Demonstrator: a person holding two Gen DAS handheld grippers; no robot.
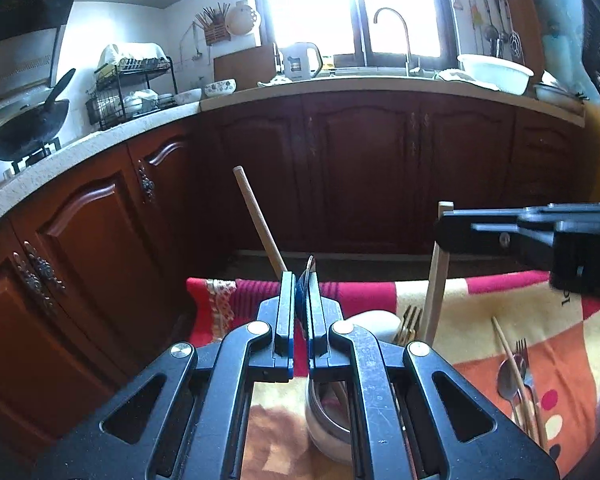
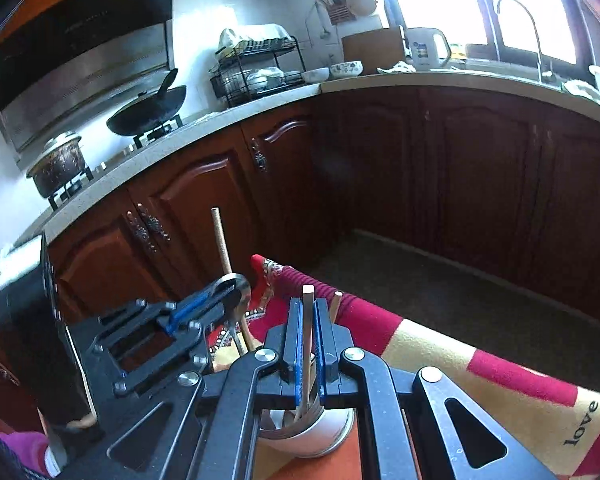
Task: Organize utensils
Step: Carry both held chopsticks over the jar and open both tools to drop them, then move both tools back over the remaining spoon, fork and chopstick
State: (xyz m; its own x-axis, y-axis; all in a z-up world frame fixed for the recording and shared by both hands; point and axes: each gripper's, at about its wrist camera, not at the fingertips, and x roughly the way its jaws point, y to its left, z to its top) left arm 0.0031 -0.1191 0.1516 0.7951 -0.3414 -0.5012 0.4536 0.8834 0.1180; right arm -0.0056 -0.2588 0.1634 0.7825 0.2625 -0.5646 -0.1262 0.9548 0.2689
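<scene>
My left gripper (image 1: 303,308) is shut on a metal utensil (image 1: 310,280), held upright over a white cup (image 1: 324,424); in the right wrist view it (image 2: 228,296) shows its round spoon bowl (image 2: 240,286). My right gripper (image 2: 309,332) is shut on a flat wooden stick (image 2: 308,320) that reaches down into a white cup (image 2: 320,428); it shows in the left wrist view (image 1: 448,228) holding the stick (image 1: 436,292). A round wooden handle (image 1: 260,224) stands tilted behind the left fingers. A spoon (image 1: 508,380), a fork (image 1: 524,364) and a chopstick (image 1: 516,364) lie on the patterned cloth (image 1: 480,320).
Another fork (image 1: 408,324) stands beside a second white cup (image 1: 374,322). The cloth-covered table ends at a red edge (image 2: 380,324). Beyond it are dark wooden cabinets (image 1: 360,168), a counter with a wok (image 1: 28,124), a dish rack (image 1: 132,88) and a sink faucet (image 1: 392,28).
</scene>
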